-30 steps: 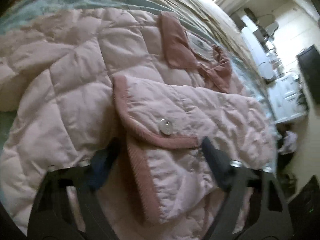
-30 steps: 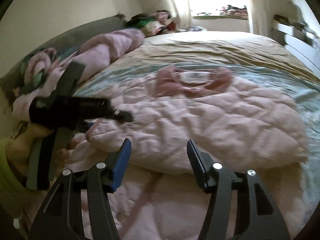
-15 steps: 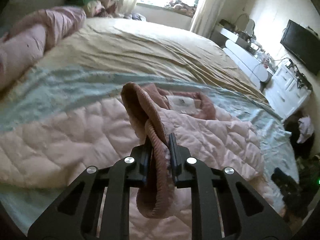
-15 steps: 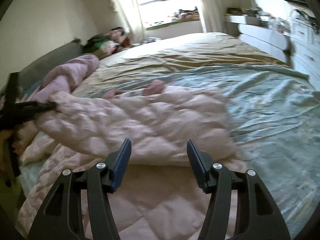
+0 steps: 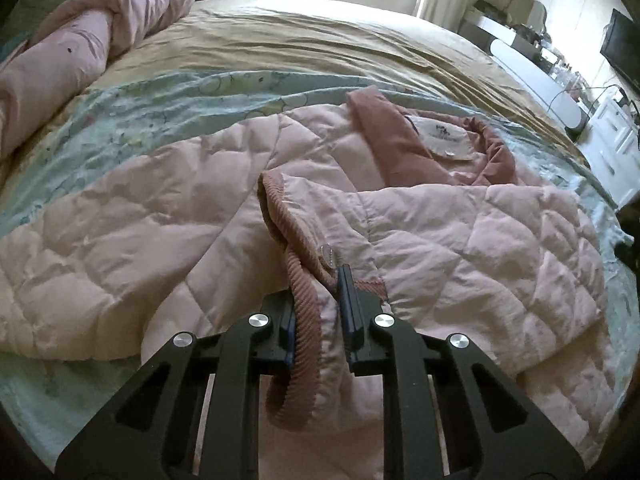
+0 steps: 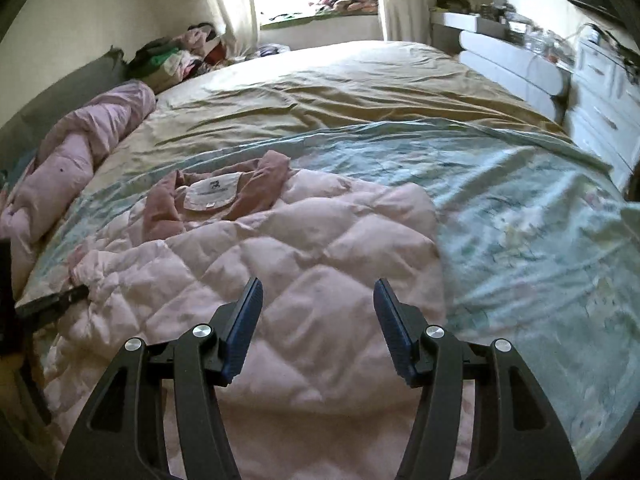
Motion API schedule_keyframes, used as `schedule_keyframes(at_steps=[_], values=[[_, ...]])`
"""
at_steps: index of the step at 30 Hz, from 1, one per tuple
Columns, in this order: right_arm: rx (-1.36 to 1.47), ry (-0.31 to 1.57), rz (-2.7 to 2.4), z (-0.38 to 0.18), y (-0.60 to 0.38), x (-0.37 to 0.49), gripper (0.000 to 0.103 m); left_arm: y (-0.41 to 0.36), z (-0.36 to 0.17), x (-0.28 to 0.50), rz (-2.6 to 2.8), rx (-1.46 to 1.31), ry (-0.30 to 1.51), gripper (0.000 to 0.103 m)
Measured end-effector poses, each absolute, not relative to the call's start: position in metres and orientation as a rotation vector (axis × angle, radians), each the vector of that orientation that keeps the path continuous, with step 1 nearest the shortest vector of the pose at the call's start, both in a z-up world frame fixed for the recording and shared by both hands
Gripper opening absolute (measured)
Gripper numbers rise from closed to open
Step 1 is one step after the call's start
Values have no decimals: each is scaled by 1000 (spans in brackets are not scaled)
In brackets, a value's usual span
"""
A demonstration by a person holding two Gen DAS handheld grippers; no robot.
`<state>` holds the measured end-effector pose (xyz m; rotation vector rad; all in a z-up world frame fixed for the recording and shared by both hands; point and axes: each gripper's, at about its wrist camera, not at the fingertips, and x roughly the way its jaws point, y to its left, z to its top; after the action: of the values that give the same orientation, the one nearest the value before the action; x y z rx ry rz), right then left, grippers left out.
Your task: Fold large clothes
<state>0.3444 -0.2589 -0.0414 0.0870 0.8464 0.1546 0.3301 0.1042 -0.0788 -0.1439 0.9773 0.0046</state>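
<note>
Your quilted pink jacket (image 5: 168, 240) lies spread on the bed (image 6: 520, 240), collar (image 6: 240, 196) toward the window, with bare sheet beyond the jacket's right edge. Your left tool (image 5: 318, 300) is clamped on the ribbed cuff (image 5: 296, 280) of the sleeve folded across the jacket's front, now lower than half a second ago. Your right tool (image 6: 318, 320) hovers wide apart over the jacket's hem, holding nothing.
</note>
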Motion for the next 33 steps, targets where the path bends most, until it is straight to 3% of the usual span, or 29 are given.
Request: schedule_keyframes(at_steps=[14, 17, 24, 26, 33], values=[[73, 1054, 91, -111, -262, 398, 58, 104, -88, 331, 13, -138, 981, 17], [71, 1052, 85, -116, -262, 399, 58, 99, -83, 327, 54, -97, 970, 29], [60, 984, 120, -95, -257, 374, 61, 75, -30, 299, 68, -18, 822, 39], [55, 959, 148, -90, -253, 361, 65, 57, -26, 302, -18, -37, 846, 46], [46, 963, 187, -89, -240, 334, 70, 11, -73, 320, -155, -48, 1018, 49]])
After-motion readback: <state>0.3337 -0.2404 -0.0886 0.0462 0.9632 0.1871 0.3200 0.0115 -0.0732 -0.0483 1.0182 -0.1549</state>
